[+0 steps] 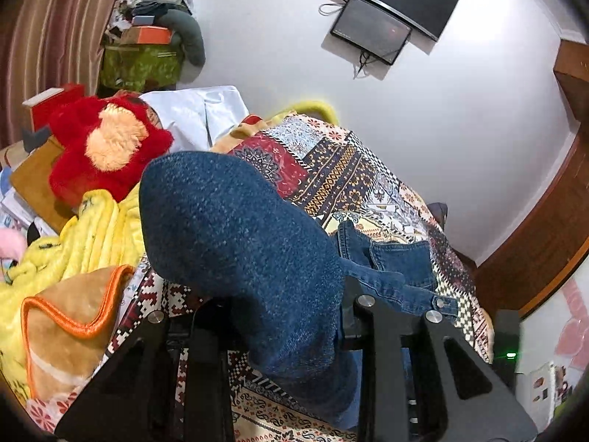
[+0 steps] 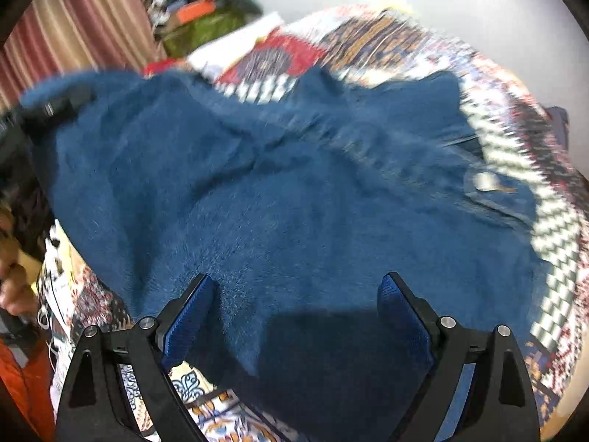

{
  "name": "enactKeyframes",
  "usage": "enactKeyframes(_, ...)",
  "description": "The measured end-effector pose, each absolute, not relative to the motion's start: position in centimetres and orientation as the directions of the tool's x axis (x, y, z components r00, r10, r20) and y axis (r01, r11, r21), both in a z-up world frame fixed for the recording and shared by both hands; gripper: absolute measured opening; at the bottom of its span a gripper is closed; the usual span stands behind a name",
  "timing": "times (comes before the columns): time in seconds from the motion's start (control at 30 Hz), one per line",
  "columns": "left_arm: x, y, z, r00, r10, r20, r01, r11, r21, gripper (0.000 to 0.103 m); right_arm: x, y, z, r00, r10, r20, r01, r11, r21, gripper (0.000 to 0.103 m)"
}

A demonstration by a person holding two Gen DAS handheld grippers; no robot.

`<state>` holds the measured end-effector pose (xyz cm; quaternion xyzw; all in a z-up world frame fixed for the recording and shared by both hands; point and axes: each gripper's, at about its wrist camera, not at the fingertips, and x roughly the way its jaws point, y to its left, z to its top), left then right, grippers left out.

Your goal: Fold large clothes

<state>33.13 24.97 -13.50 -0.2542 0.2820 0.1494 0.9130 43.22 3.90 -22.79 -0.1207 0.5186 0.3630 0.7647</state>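
A dark blue denim garment (image 1: 228,221) with a buttoned strap (image 1: 440,302) rises in a bunched fold off the patterned bedspread (image 1: 349,169). My left gripper (image 1: 285,298) is shut on that fold, and the cloth hides its pads. In the blurred right wrist view the same denim garment (image 2: 294,184) lies spread over the bedspread (image 2: 386,37), lifted at its far left corner by a black tool (image 2: 55,107). My right gripper (image 2: 298,309) hovers open above the near part of the denim. Its blue pads (image 2: 191,316) stand wide apart with nothing pinched.
A red plush toy (image 1: 103,147), a yellow blanket (image 1: 99,235) and a tan blanket with an orange hem (image 1: 66,331) crowd the bed's left side. A white pillow (image 1: 198,114) lies behind. Two screens (image 1: 390,11) hang on the wall. A hand (image 2: 11,280) shows at the left edge.
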Motion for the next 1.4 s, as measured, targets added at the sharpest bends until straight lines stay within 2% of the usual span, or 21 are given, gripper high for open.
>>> enactKeyframes(0.13,34.0,23.2,-14.0,0.775,0.179,-0.606,-0.415,0.867,-0.274,0.03,43.4,4.8,-24.7,0.183,0.417,-0.89,-0.675,0.712,0.195,0.102)
enactKeyframes(0.23,34.7,21.3,-13.7,0.775,0.21,-0.596,-0.392,0.899,-0.193,0.03,42.9,5.3,-24.7,0.195,0.395,-0.898,-0.713,0.686,0.147,0.103)
enactKeyframes(0.4,36.2,16.4,-11.8,0.81,0.238,-0.536,-0.303,0.952,-0.036,0.03,43.8,3.1,-23.8,0.088,0.46,-0.884,-0.677,0.678,0.285,0.103)
enactKeyframes(0.47,37.1,14.5,-11.1,0.826,0.213,-0.522,-0.254,0.967,-0.009,0.03,44.4,0.7,-23.0,0.086,0.492,-0.866,-0.623,0.705,0.339,0.103)
enactKeyframes(0.6,39.2,10.1,-9.9,0.853,0.131,-0.505,-0.142,0.99,0.017,0.029,45.5,-5.4,-20.8,0.181,0.504,-0.845,-0.536,0.771,0.345,0.103)
enactKeyframes(0.77,40.8,5.2,-9.0,0.867,-0.034,-0.498,0.014,0.999,-0.044,0.028,46.4,-15.5,-18.3,0.327,0.444,-0.834,-0.381,0.87,0.313,0.103)
enactKeyframes(0.9,42.2,0.4,-9.8,0.827,-0.17,-0.536,0.143,0.985,-0.092,0.028,46.4,-21.9,-17.3,0.389,0.388,-0.836,-0.26,0.916,0.304,0.103)
enactKeyframes(1.0,42.2,-2.9,-11.1,0.79,-0.218,-0.574,0.217,0.974,-0.071,0.028,45.8,-25.5,-16.9,0.413,0.366,-0.834,-0.212,0.929,0.303,0.103)
enactKeyframes(1.1,41.8,-5.5,-12.7,0.754,-0.236,-0.612,0.273,0.961,-0.034,0.028,44.3,-27.4,-16.5,0.438,0.349,-0.829,-0.189,0.937,0.294,0.103)
enactKeyframes(1.2,41.5,-7.5,-15.1,0.679,-0.259,-0.687,0.335,0.942,-0.025,0.027,43.2,-28.1,-16.5,0.443,0.352,-0.824,-0.188,0.936,0.298,0.103)
enactKeyframes(1.4,39.9,-8.2,-19.3,0.57,-0.232,-0.788,0.378,0.926,0.001,0.028,41.4,-28.2,-15.7,0.458,0.358,-0.814,-0.217,0.933,0.288,0.103)
